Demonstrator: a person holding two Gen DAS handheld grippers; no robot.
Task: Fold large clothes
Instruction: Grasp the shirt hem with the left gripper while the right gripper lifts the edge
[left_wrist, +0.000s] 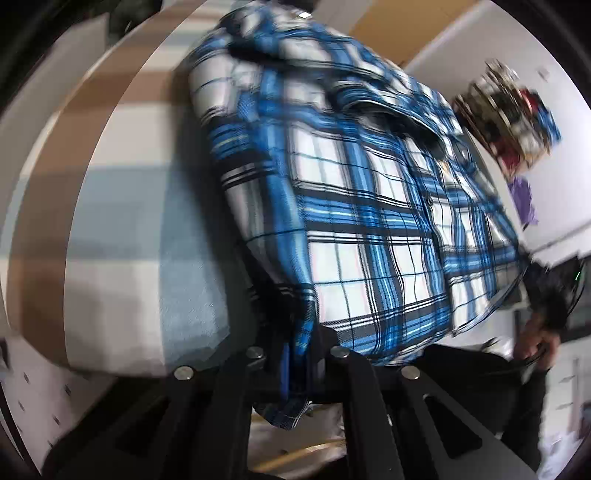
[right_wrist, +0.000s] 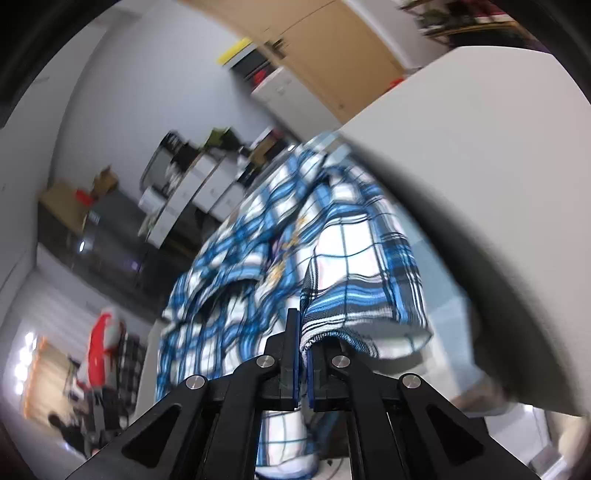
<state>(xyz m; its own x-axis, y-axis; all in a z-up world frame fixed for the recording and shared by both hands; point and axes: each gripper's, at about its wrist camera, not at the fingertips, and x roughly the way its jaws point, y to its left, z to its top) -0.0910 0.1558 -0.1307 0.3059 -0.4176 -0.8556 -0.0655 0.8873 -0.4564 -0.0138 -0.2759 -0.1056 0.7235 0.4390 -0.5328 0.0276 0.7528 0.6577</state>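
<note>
Blue, white and black plaid button-up shirt (left_wrist: 354, 206) hangs in the air above a surface of pale blue, tan and white blocks (left_wrist: 122, 221), held by its fabric at two spots. On the left, the black left hand-held gripper (left_wrist: 295, 354) has its jaws pressed together on a bunched edge of the cloth. On the right, the black right hand-held gripper (right_wrist: 304, 354) pinches a hem between its blue pads (right_wrist: 293, 347), beside a white panel (right_wrist: 480, 147).
</note>
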